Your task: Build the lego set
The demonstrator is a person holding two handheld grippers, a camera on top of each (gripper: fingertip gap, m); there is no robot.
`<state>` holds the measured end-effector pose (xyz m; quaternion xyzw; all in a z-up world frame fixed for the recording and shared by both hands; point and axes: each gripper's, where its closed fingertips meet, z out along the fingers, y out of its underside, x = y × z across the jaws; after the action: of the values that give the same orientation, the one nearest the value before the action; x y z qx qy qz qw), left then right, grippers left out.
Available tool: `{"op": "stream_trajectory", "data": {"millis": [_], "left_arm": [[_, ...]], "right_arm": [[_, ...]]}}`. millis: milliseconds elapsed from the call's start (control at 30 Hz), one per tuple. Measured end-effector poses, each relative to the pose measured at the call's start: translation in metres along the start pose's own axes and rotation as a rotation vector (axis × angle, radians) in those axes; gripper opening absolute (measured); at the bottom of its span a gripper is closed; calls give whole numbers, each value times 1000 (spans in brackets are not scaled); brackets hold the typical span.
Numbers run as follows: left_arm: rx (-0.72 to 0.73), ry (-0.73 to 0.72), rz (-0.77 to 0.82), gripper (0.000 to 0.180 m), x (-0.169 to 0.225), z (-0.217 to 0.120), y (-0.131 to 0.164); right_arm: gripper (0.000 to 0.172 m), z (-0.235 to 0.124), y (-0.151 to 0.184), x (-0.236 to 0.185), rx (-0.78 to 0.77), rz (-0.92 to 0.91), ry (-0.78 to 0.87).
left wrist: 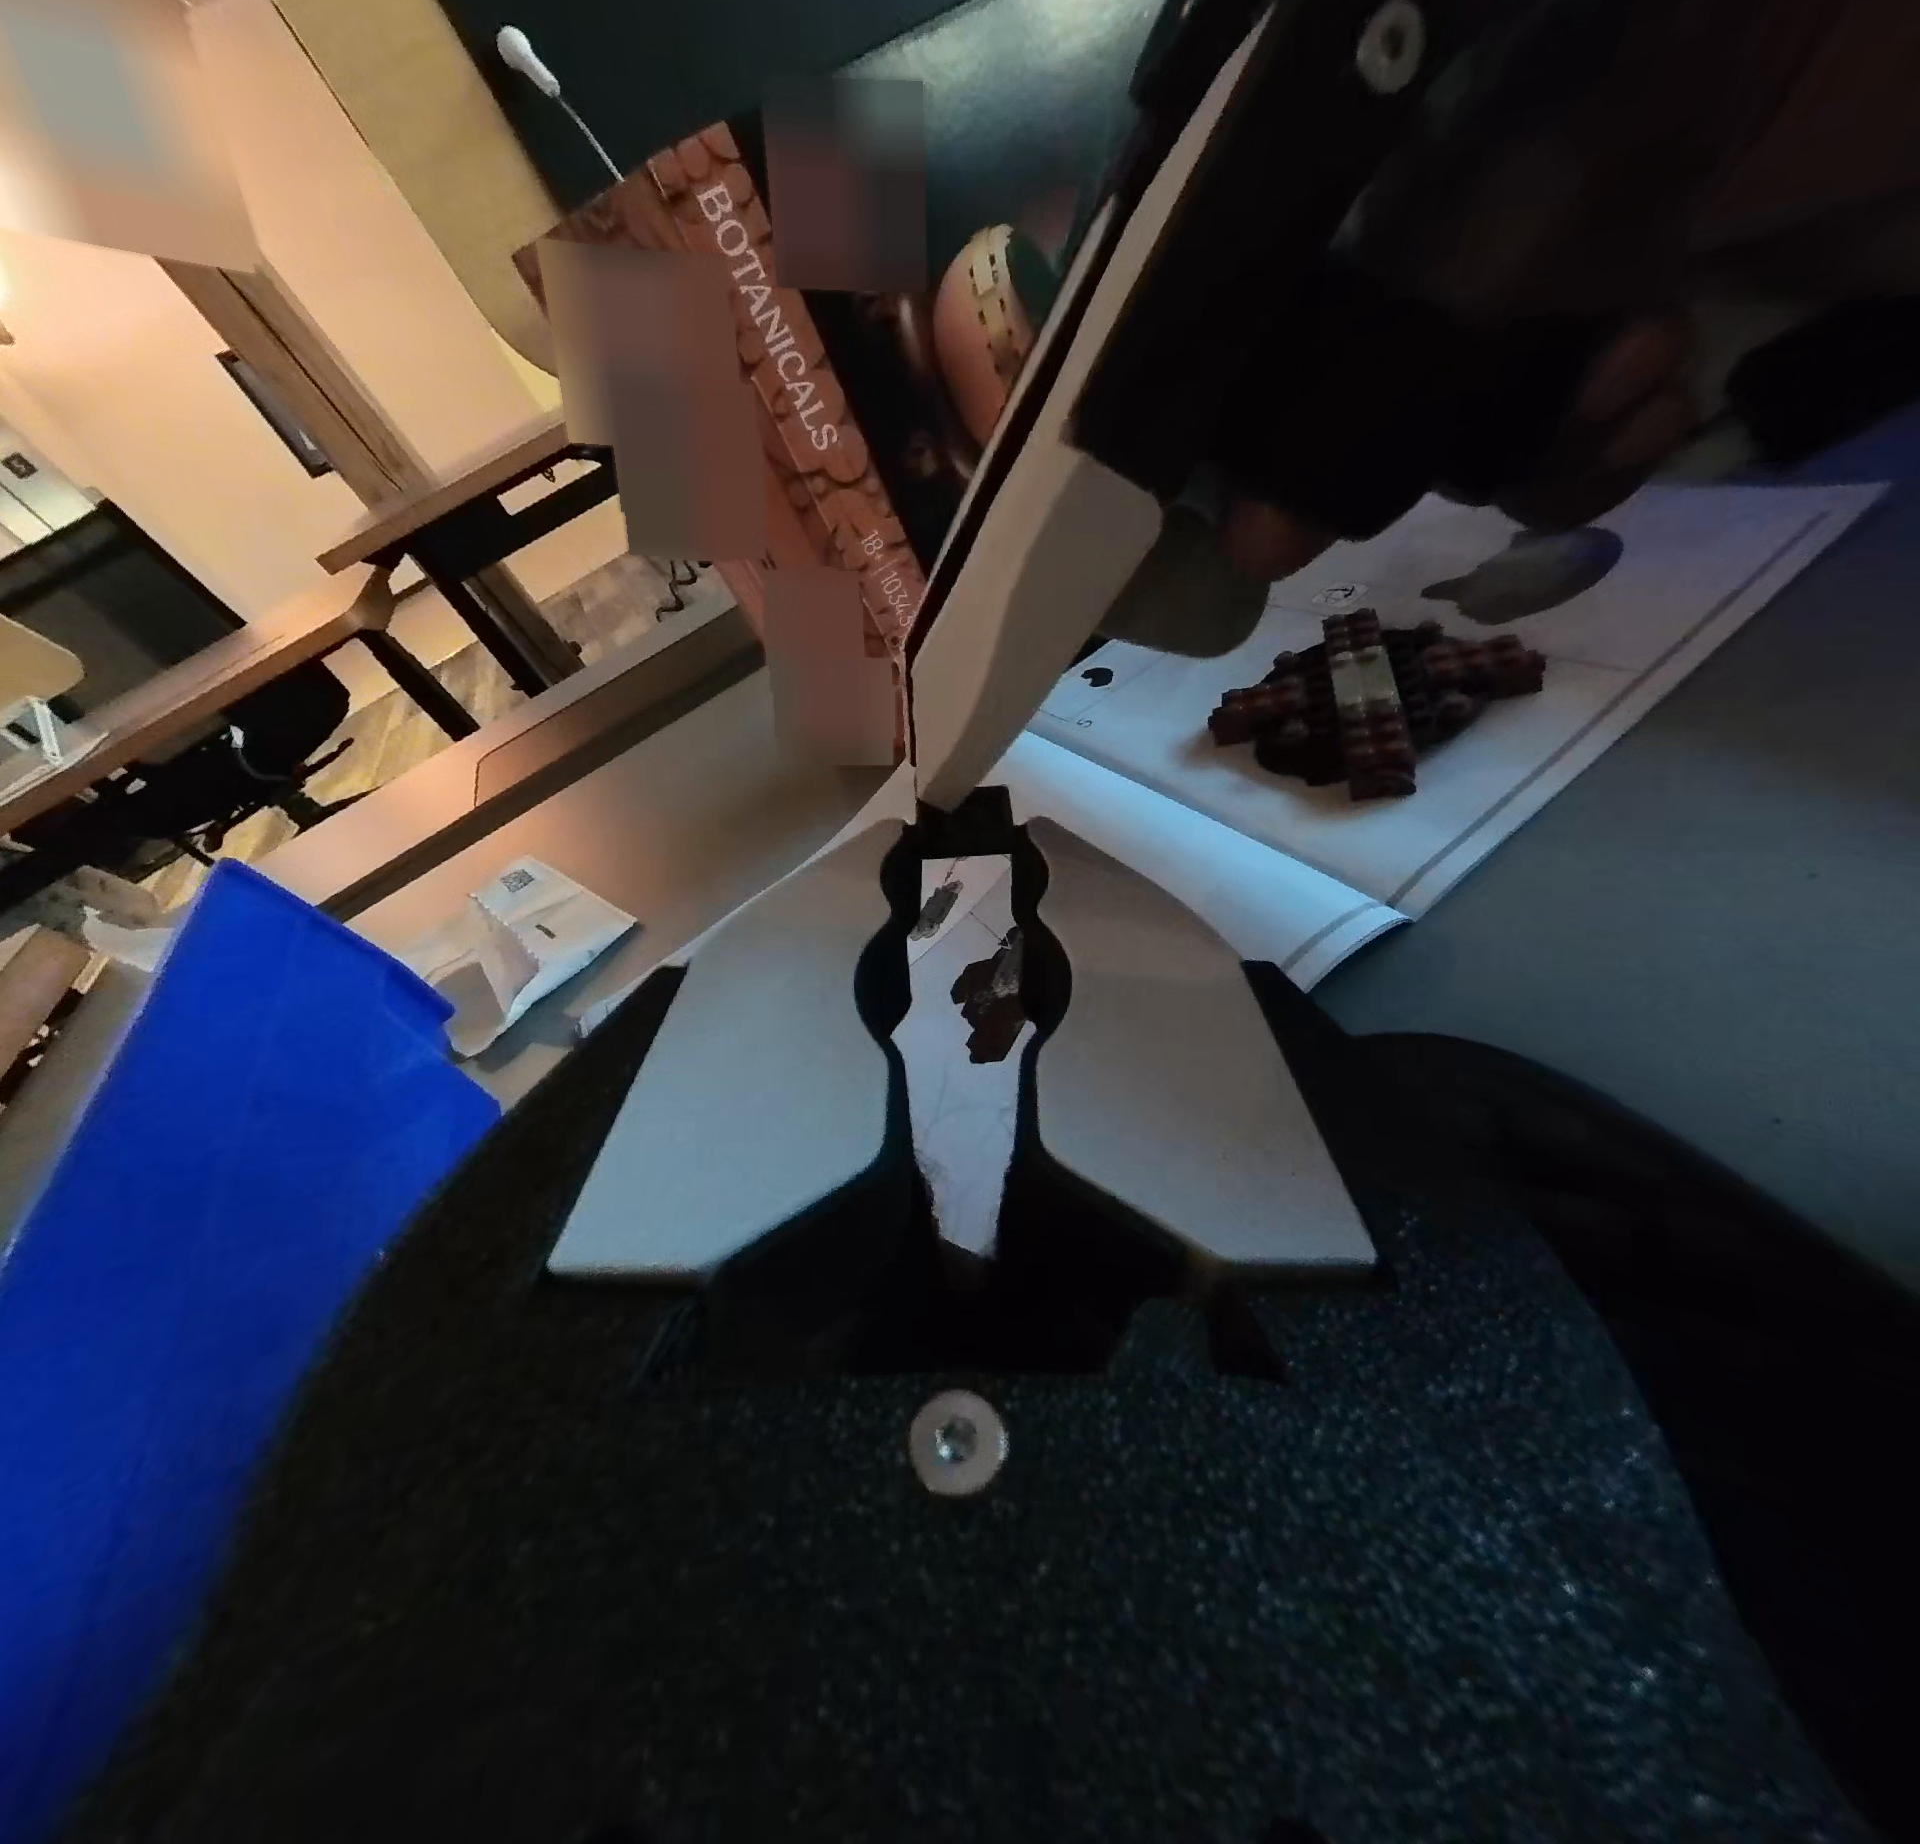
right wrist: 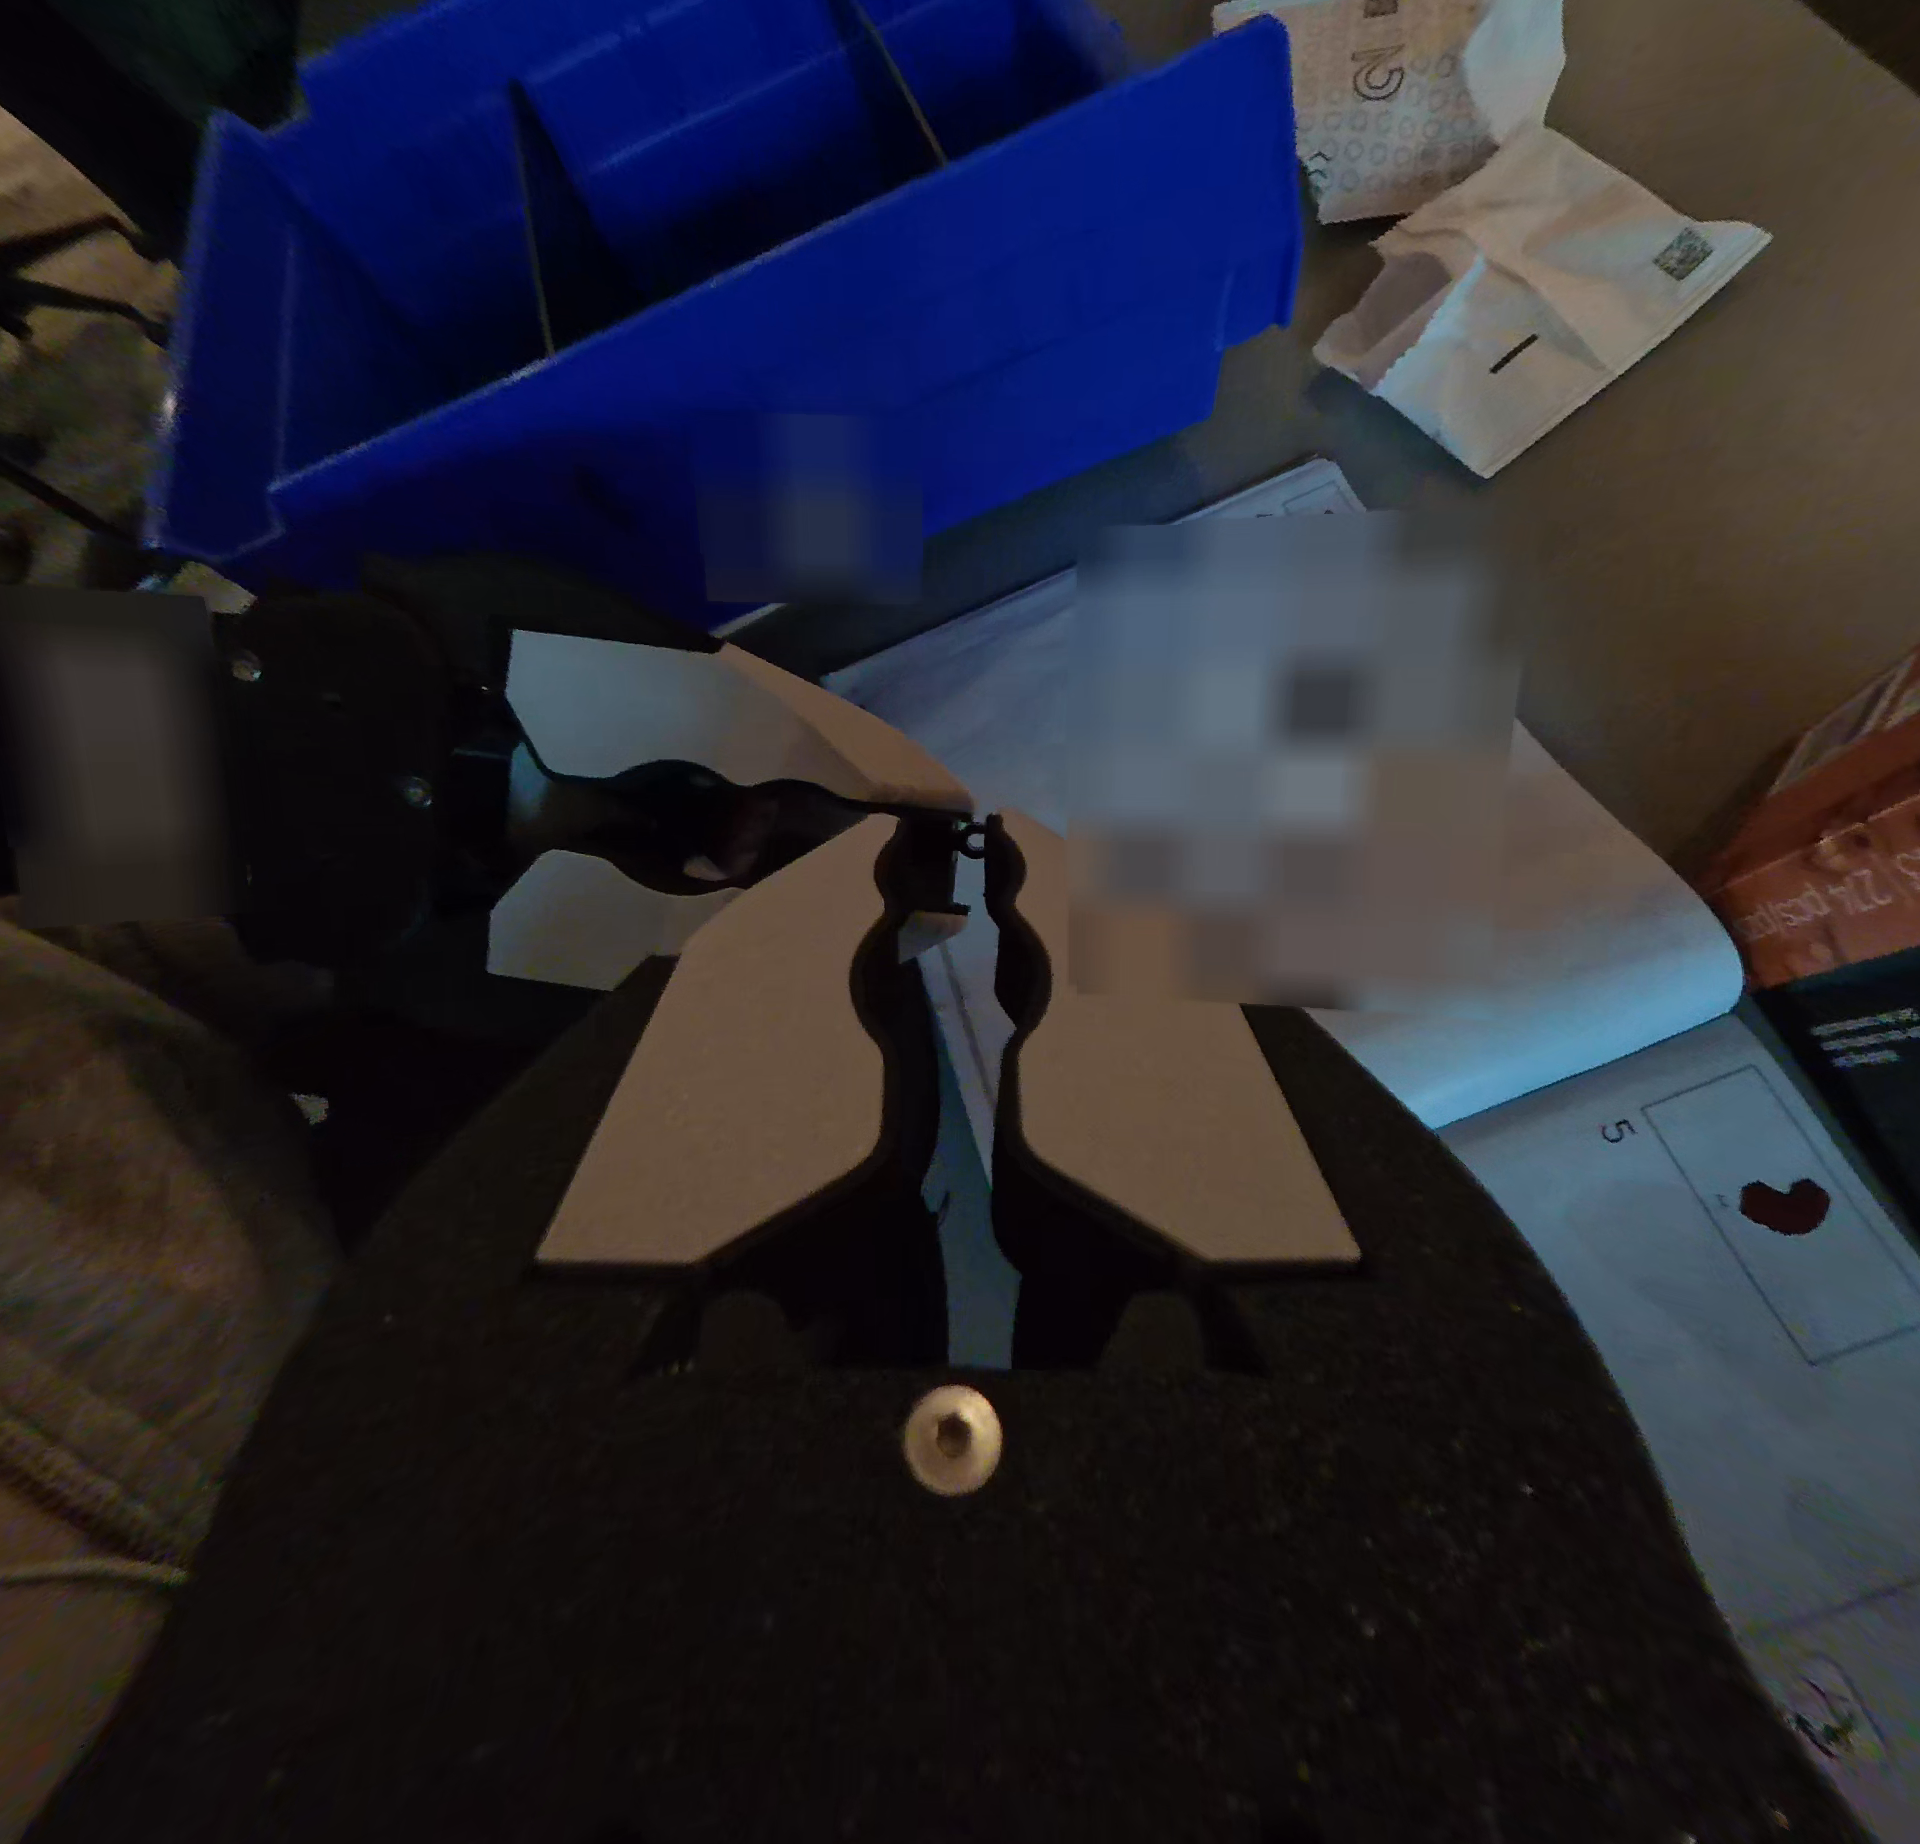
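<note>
My left gripper (left wrist: pixel 966 828) clamps a small black brick (left wrist: pixel 971 818) at the fingertips. My right gripper (right wrist: pixel 961 849) meets it, pinching the same piece (tiny ring clip side) above the open instruction booklet (left wrist: pixel 1195 828), blue bin (right wrist: pixel 727 236) nearby.

— What hems in the left gripper (left wrist: pixel 966 838)?
— The right gripper (left wrist: pixel 971 755) slants down from above, its tip at the small black brick (left wrist: pixel 971 820) clamped in the left jaws. A blue bin (left wrist: pixel 187 1223) walls the left side; an upright box (left wrist: pixel 790 381) stands behind.
— Any open room?
— Bare grey tabletop (left wrist: pixel 1662 859) to the right of the open instruction booklet (left wrist: pixel 1195 838). The brown brick assembly (left wrist: pixel 1371 703) sits on its far page; torn paper bags (right wrist: pixel 1538 267) lie beside the bin.
</note>
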<state>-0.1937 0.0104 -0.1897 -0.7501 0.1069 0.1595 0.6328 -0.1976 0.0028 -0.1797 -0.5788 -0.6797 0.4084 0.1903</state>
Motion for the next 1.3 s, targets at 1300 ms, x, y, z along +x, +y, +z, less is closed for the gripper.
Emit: {"op": "stream_trajectory", "data": {"millis": [1300], "left_arm": [[-200,-8,-202,16,-11,-22,29]], "right_arm": [[20,-15,40,19,2,-161,29]]}}
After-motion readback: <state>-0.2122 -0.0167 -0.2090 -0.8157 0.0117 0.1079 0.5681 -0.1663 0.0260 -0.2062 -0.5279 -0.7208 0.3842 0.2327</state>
